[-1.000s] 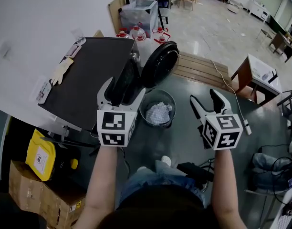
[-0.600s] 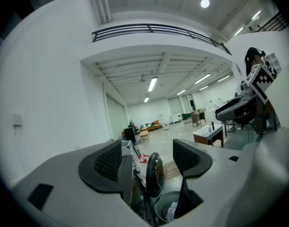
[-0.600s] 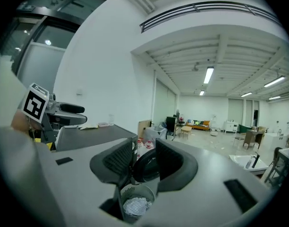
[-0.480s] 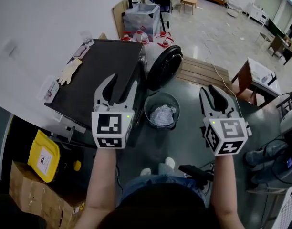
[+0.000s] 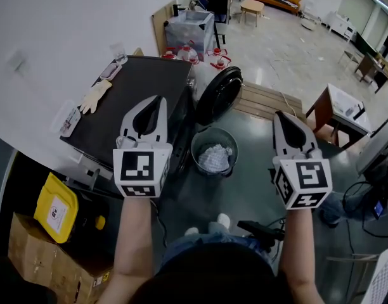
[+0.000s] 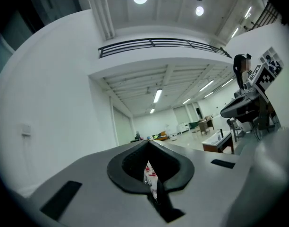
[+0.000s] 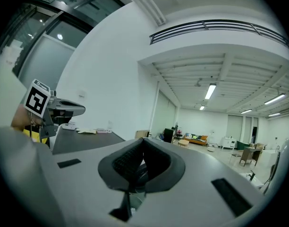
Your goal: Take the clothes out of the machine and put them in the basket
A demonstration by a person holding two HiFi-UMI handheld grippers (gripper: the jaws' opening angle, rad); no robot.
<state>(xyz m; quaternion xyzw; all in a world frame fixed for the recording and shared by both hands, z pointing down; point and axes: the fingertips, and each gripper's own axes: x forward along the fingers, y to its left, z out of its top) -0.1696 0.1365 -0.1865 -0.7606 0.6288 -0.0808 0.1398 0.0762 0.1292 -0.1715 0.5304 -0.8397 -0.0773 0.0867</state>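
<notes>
Head view puts your 2 grippers side by side. Your left gripper (image 5: 157, 100) is in front of the machine's (image 5: 140, 78) black top, and your right gripper (image 5: 281, 114) is over open floor at centre right. Both sets of jaws have just been closing and now meet, clenched on nothing. Between them the basket (image 5: 213, 130) stands on the floor holding white clothes (image 5: 213, 156), just below the open round door (image 5: 216, 94). A glove (image 5: 92, 97) lies near the machine's left edge. A wooden pallet (image 5: 270, 100) and a table (image 5: 340, 100) bound the floor at upper right. A yellow can (image 5: 54, 209) and a cardboard box (image 5: 45, 258) crowd the lower left.
</notes>
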